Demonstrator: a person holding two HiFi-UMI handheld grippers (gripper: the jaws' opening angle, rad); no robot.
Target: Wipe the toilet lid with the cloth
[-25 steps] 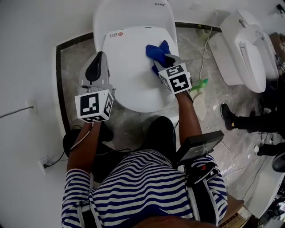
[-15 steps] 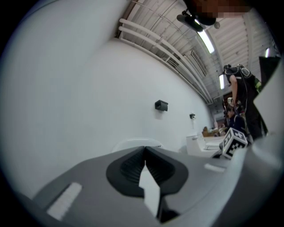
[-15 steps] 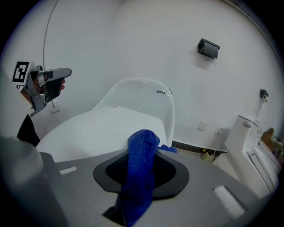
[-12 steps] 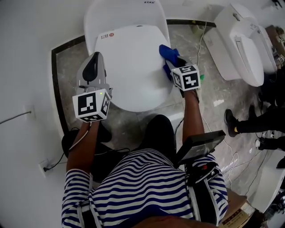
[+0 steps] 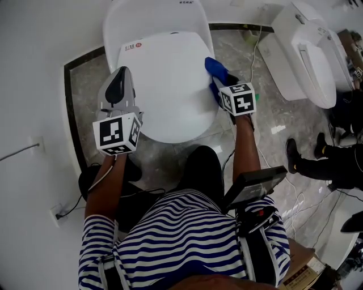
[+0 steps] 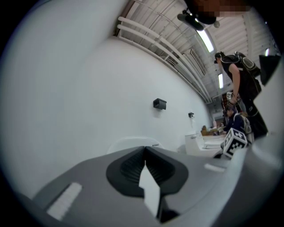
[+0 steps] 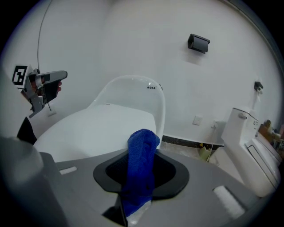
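1. Straight ahead, at centre: toilet lid point(image 5: 164, 85), down flat, with tank point(image 5: 156, 17) just behind it against the wall.
2. On the lid's right edge: cloth point(image 5: 214, 68), pinched between the jaws of the right gripper point(image 5: 220, 79).
3. At the lid's left edge: left gripper point(image 5: 121, 73), jaws together, well apart from the cloth.
4. Farther right, across a strip of floor point(image 5: 255, 130): second toilet point(image 5: 309, 54).
5. Between the two toilets, on the floor: cable point(image 5: 258, 51).

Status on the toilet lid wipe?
Right gripper shut on blue cloth, at right edge of toilet lid. Left gripper shut, empty, by left edge. Nothing blocking.
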